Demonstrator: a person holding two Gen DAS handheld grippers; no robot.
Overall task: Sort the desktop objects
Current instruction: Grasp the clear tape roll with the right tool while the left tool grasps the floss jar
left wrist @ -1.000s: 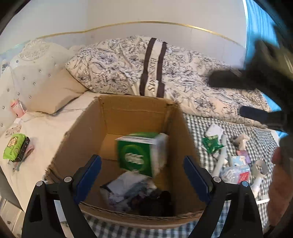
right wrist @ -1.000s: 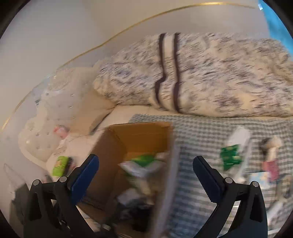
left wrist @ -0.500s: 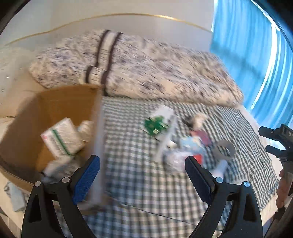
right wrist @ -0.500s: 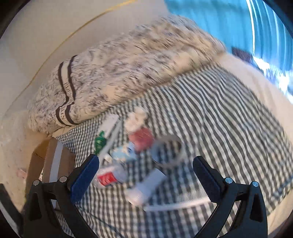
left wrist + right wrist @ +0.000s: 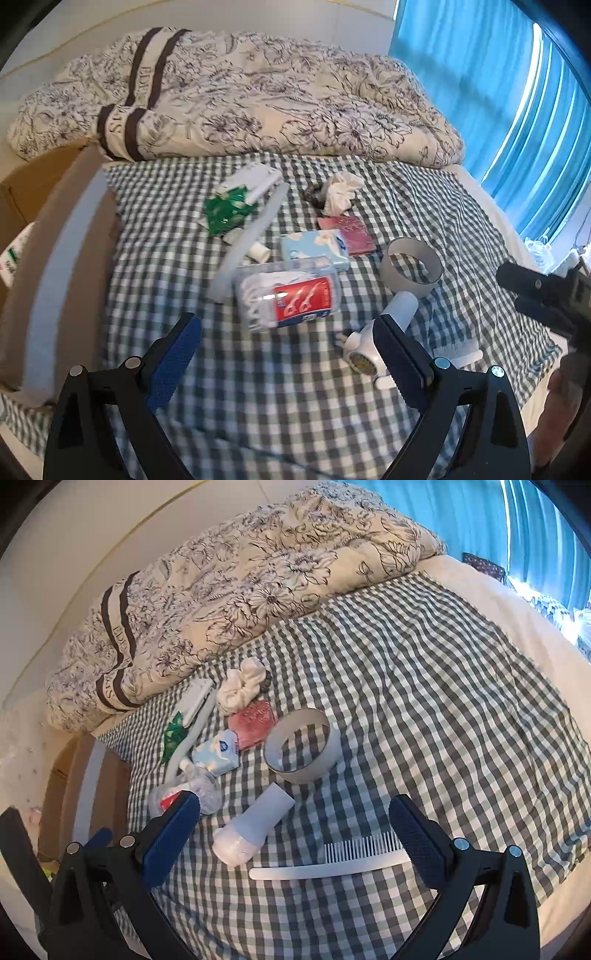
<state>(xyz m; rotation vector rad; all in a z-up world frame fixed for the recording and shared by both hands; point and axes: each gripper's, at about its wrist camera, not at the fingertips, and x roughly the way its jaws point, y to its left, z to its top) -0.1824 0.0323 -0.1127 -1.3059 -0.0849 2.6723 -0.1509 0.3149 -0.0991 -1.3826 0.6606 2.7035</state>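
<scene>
both hand-held grippers, left (image 5: 286, 356) and right (image 5: 295, 840), spread empty over gingham cloth (image 5: 424, 686); toothed comb (image 5: 332, 864) beneath.

Counted on the checked cloth (image 5: 424, 686): one tape ring (image 5: 302, 750), one white comb (image 5: 332, 864), one white tube (image 5: 255, 823), one scrunchie (image 5: 240, 690), one tissue pack (image 5: 218, 755), one red pouch (image 5: 253, 723), one floss-pick tub (image 5: 286, 295); at nine o'clock, one cardboard box (image 5: 55, 258).

Left hand-held gripper (image 5: 288, 354) gapes empty above floss-pick tub (image 5: 286, 295) on checked cloth (image 5: 258, 406)

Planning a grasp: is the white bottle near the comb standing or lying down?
Lying down. The white bottle rests on its side on the checked cloth, cap end nearest the camera, beside the comb.
</scene>
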